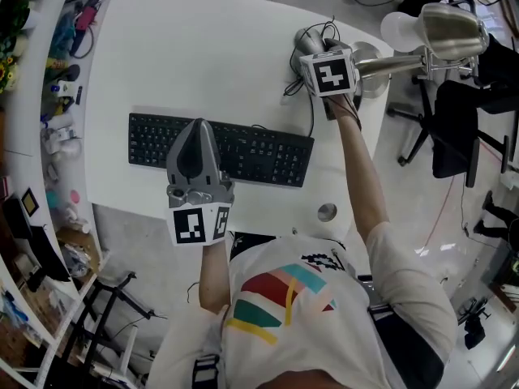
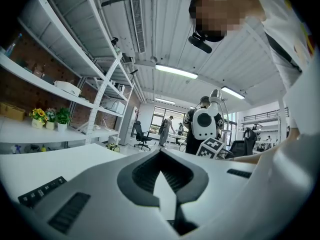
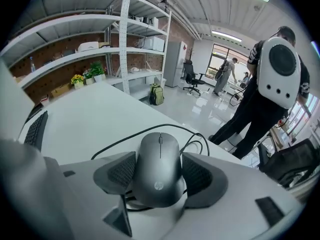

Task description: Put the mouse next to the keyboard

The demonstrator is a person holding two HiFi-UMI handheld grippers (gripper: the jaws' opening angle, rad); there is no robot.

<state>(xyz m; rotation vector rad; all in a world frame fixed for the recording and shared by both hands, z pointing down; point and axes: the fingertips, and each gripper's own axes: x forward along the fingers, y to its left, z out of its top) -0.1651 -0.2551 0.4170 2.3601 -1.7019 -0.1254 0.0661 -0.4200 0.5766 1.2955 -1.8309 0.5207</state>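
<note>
White counter [image 1: 203, 47], rounded at its far corners, in an open workshop; cluttered shelving [image 1: 36, 96] runs along its left edge, and polished floor shows on the right.

Left: the black keyboard [image 1: 259, 156] lies along the near half of the counter. The left gripper [image 1: 197, 128] hangs above the keyboard's middle-left. Its fingers [image 2: 142, 176] are drawn together with nothing between them. Whether it touches the keys cannot be told.

Right: at the far right corner, well apart from the keyboard, sits the grey mouse [image 3: 160, 184], its cable [image 3: 125, 139] looped on the counter behind it. The right gripper [image 3: 159, 156] has one finger pad against each flank of the mouse, clenched on it. Whether the mouse is lifted clear of the counter cannot be told.

Far right: a desk lamp [image 1: 446, 27] leans over the counter's edge, with an office chair [image 1: 454, 128] below it on the floor. A person [image 3: 272, 79] stands beyond.

Progress, as judged: the grasp appears made. The carry toward the keyboard's right end, and the release beside it, remain.
</note>
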